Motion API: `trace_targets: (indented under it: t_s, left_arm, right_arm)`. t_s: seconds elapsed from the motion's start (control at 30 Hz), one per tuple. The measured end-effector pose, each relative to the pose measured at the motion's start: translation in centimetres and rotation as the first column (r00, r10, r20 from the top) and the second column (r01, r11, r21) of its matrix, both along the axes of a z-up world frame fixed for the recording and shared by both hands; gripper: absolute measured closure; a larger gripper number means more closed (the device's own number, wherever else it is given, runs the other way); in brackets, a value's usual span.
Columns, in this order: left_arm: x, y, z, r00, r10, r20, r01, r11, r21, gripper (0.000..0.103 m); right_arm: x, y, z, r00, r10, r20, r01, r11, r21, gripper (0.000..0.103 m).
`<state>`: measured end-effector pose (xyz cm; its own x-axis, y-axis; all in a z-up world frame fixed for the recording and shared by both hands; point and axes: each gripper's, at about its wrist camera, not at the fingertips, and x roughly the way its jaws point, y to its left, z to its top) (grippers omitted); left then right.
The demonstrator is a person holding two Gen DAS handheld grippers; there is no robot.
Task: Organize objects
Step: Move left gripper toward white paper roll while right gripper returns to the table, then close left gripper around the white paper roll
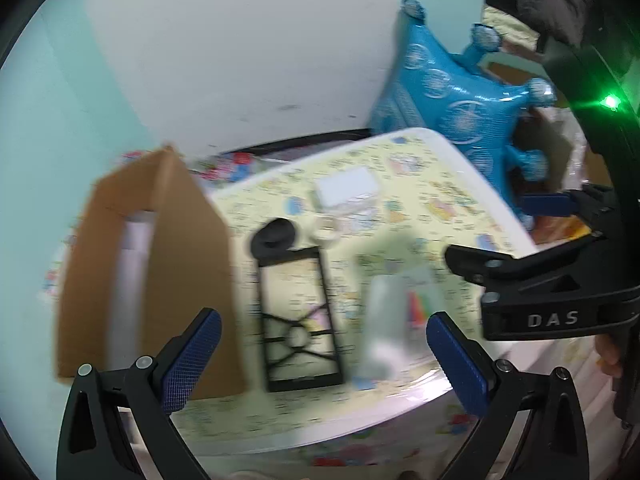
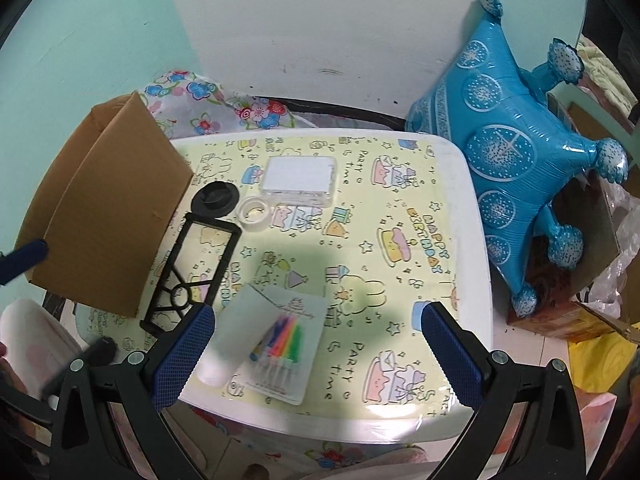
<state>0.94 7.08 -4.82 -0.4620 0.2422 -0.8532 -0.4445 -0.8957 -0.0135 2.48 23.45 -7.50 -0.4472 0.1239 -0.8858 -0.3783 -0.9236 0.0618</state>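
Both grippers hover above a small white desk [image 2: 476, 240] covered with a yellow birthday-print sheet. The right gripper [image 2: 318, 350] has its blue-padded fingers [image 2: 184, 356] spread wide and empty, framing a clear pack of coloured birthday candles [image 2: 276, 344] that lies flat near the desk's front edge. The left gripper [image 1: 324, 360] is likewise wide apart and holds nothing.

The right wrist view is sharp and shows the whole layout: an open cardboard box [image 2: 108, 208] standing at the desk's left side, a black rectangular frame [image 2: 192, 272] lying just beside it, a black round cap [image 2: 215, 199] at the frame's far end, a roll of clear tape [image 2: 254, 213] just right of the cap, and a white rectangular case [image 2: 298, 180] further back. A blue foil crown balloon [image 2: 508, 152] leans against the wall off the desk's right edge, and floral fabric [image 2: 192, 100] shows behind the box.

The left wrist view is blurred — the candle pack [image 1: 400, 312] reads only as a pale smear with a streak of colour — but it alone looks into the cardboard box [image 1: 140, 264], where something white stands inside. It also catches the right gripper [image 1: 532, 240] from the side, its black body marked "DAS" and a green light [image 1: 610, 101] glowing above.

The right wrist view catches only one blue finger pad of the left gripper [image 2: 24, 260], at its left edge.
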Motion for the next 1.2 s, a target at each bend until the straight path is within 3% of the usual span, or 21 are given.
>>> trace_targets:
  t_s: [0.13,0.37,0.6,0.7,0.9,1.0,1.2]
  left_arm:
    - [-0.4,1.3,-2.5,0.997,-0.037,0.075,0.032,0.997,0.066,0.000]
    - [-0.5,3.4,-5.7,0.996,-0.078,0.054,0.078,0.997,0.000,0.004]
    - [-0.9,4.7,-8.4,0.991,-0.109,0.080,0.110,0.994,-0.003,0.009]
    - [-1.2,5.0,-9.2,0.990,-0.108,0.093,0.109,0.994,-0.007,0.015]
    - [-1.5,5.6,-10.5,0.985,-0.122,0.122,0.126,0.992,-0.028,0.040]
    - [-1.5,5.9,-11.2,0.983,-0.128,0.135,0.134,0.990,-0.041,0.044]
    - [-2.0,5.8,-11.4,0.981,-0.114,0.156,0.115,0.993,0.001,0.057]
  right_arm:
    - [-0.2,0.6,-0.8,1.000,0.005,0.027,-0.006,0.999,0.037,0.000]
    - [-0.9,1.5,-3.5,0.998,0.018,0.064,-0.020,0.999,0.038,0.000]
    - [-1.9,2.2,-5.7,0.995,0.023,0.097,-0.025,0.999,0.024,0.000]
    - [-2.2,2.7,-6.2,0.995,0.018,0.101,-0.020,1.000,0.016,0.000]
    - [-2.5,3.5,-6.9,0.994,0.003,0.107,-0.003,1.000,-0.001,0.000]
    - [-2.6,3.6,-7.3,0.994,0.000,0.113,0.000,1.000,-0.005,0.000]
    - [-2.8,3.8,-7.6,0.993,-0.001,0.116,0.003,1.000,-0.013,0.000]
